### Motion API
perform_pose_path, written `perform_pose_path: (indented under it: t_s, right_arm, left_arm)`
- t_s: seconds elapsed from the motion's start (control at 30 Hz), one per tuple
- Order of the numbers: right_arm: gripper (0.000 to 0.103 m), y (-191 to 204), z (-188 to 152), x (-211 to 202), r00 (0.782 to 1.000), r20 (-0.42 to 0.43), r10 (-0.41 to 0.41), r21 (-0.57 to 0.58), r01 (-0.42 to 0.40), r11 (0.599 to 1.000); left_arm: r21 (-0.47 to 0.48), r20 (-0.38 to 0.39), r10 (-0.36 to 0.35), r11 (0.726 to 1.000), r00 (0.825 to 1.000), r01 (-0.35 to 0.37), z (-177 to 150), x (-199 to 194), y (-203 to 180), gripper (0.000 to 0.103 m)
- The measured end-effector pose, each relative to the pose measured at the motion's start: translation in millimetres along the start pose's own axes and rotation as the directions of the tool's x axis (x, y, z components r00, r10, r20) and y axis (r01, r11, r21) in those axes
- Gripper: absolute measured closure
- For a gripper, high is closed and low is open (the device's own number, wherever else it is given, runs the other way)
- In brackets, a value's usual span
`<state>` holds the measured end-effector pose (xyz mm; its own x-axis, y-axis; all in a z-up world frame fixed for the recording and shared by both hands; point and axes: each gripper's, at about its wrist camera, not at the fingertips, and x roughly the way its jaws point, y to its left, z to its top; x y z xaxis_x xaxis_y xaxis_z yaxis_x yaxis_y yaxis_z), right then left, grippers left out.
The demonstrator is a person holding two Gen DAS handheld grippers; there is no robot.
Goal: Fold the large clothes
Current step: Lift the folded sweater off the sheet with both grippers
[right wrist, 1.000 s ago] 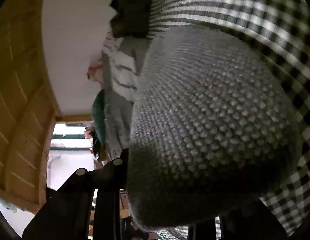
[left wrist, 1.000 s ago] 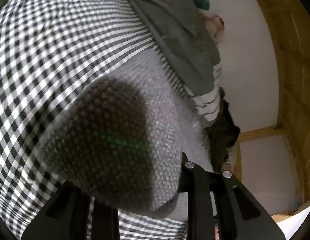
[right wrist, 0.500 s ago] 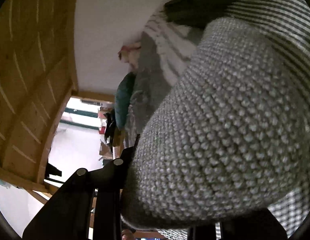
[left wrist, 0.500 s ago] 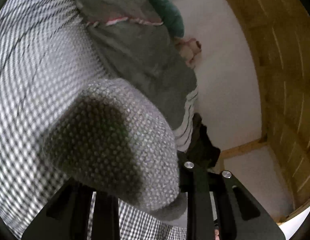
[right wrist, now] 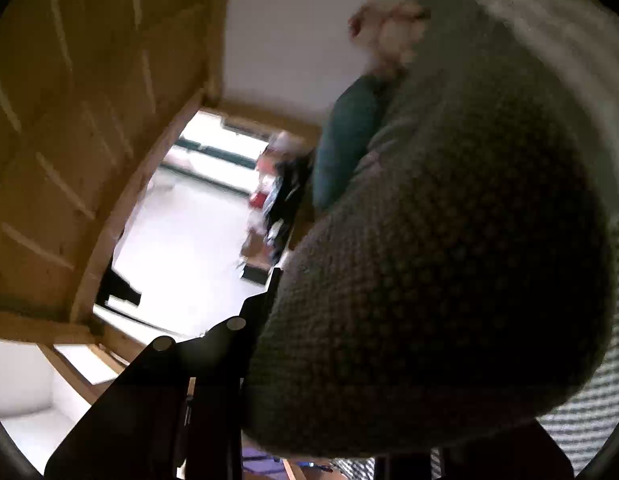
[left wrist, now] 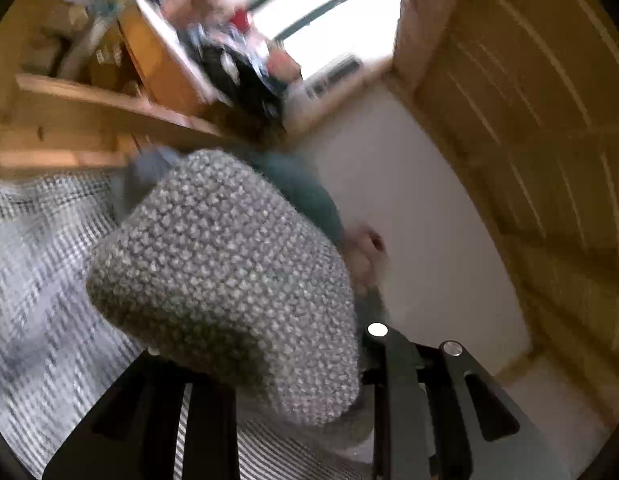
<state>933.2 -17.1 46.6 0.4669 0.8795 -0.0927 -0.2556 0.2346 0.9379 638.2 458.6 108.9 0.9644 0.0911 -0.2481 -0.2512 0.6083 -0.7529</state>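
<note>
A thick grey knitted garment (left wrist: 229,280) bulges out between the black fingers of my left gripper (left wrist: 293,412), which is shut on it and holds it above the checked bedcover (left wrist: 37,300). In the right wrist view the same grey knit (right wrist: 449,280) fills the right half of the frame in shadow, and my right gripper (right wrist: 337,432) is shut on it. Only the left finger (right wrist: 213,380) of that gripper shows; the knit hides the other.
A pile of other clothes, with a teal piece (left wrist: 305,196), lies against the white wall (left wrist: 409,208). Wooden panelling (left wrist: 529,140) rises at the right, wooden shelving (left wrist: 89,112) behind the bed. A bright doorway (right wrist: 197,216) shows in the right wrist view.
Both grippers have lifted and tilted up with the knit. The checked cover has dropped out of most of the view, and the shelves, window and doorway have come into sight.
</note>
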Motion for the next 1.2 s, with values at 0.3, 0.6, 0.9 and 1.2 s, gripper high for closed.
perform_pose_path:
  t_s: [0.3, 0.6, 0.9, 1.2]
  right_arm:
    - [0.079, -126, -149, 28, 0.975, -0.145, -0.168, 0.029, 0.173, 0.984]
    - [0.076, -219, -209, -14, 0.919, -0.229, -0.321, 0.095, 0.349, 0.932]
    - [0.077, -232, -203, -21, 0.937, -0.227, -0.266, 0.166, 0.306, 0.938]
    - [0.078, -113, -116, 18, 0.98, -0.142, -0.143, 0.015, 0.147, 0.989]
  left_arm:
    - [-0.056, -0.217, 0.297, 0.947, 0.93, -0.316, -111, -31, 177, 0.079]
    - [-0.051, -0.255, 0.403, 0.902, 0.879, -0.428, -181, -47, 240, 0.07]
    - [-0.067, -0.251, 0.383, 0.91, 0.889, -0.41, -195, -57, 244, 0.076]
    - [-0.056, -0.122, 0.23, 0.97, 0.965, -0.238, -104, -32, 152, 0.079]
